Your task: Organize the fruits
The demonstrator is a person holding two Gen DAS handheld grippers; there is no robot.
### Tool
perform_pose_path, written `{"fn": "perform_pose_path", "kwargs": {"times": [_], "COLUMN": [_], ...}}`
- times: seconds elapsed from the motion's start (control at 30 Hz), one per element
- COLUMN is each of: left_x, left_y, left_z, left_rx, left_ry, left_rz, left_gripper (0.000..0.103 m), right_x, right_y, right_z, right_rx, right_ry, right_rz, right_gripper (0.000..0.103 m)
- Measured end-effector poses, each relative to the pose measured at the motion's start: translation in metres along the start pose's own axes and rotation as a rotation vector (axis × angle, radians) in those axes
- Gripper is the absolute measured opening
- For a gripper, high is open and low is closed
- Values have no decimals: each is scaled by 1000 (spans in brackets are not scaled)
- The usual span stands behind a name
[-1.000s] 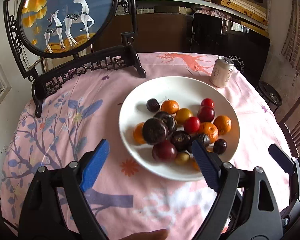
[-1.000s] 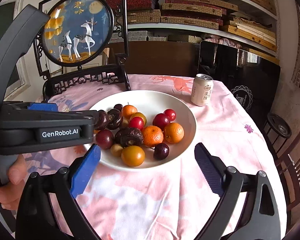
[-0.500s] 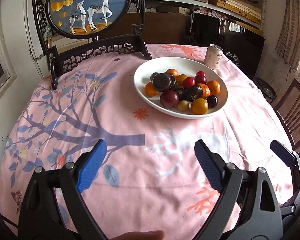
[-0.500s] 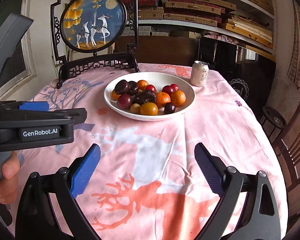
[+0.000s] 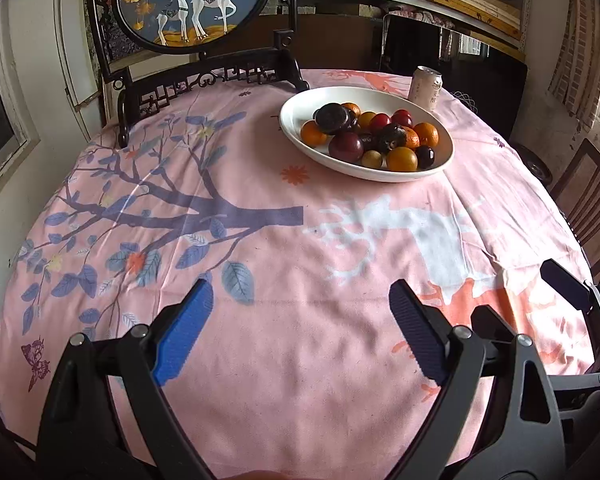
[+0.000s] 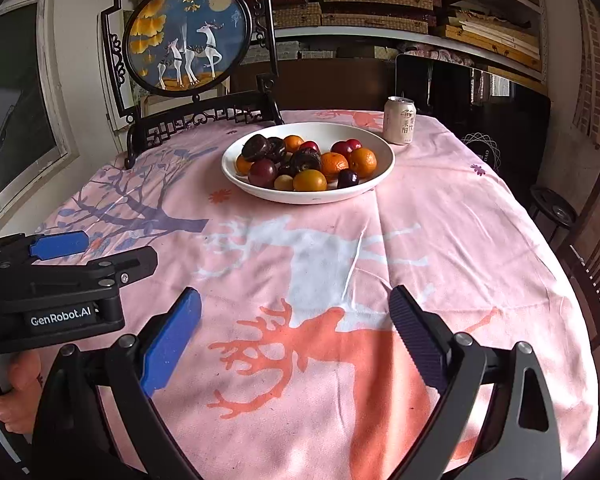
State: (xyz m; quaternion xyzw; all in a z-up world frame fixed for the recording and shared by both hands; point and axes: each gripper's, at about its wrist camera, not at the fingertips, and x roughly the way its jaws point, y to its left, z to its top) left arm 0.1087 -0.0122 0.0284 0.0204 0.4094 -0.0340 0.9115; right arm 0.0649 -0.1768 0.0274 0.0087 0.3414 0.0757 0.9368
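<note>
A white bowl point(image 5: 380, 98) point(image 6: 374, 142) on the pink tablecloth holds a heap of fruit: oranges point(image 5: 402, 159), dark plums point(image 5: 345, 147), small red fruits and brown wrinkled ones. It stands at the far side of the table. My left gripper point(image 5: 300, 286) hovers over the near part of the cloth, far short of the bowl, jaws wide open with nothing between them. My right gripper point(image 6: 295, 291) is likewise open and empty, to the right of the left one. The left gripper point(image 6: 116, 250) shows at the left edge of the right wrist view, a hand beneath it.
A drink can point(image 5: 426, 89) point(image 6: 399, 121) stands just behind the bowl on the right. A round deer picture in a black carved stand point(image 5: 192, 0) point(image 6: 184, 40) occupies the far left of the table. A wooden chair point(image 6: 596, 248) is beside the right edge.
Both grippers have pulled back from the bowl toward the near edge of the table, so the bowl now looks small and far. Both stayed open and empty.
</note>
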Motion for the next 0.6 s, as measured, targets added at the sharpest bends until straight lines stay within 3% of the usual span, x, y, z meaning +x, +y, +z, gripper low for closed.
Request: {"fn": "perform_pose_path", "kwargs": {"times": [0.6], "left_x": [-15], "left_y": [4], "left_z": [-21], "left_rx": [4], "left_ry": [-6], "left_rz": [8], "left_gripper": [92], "right_x": [-2], "right_y": [5], "right_z": [-16], "right_rx": [22], "right_ry": [40], "right_rz": [12], "right_gripper": [95]}}
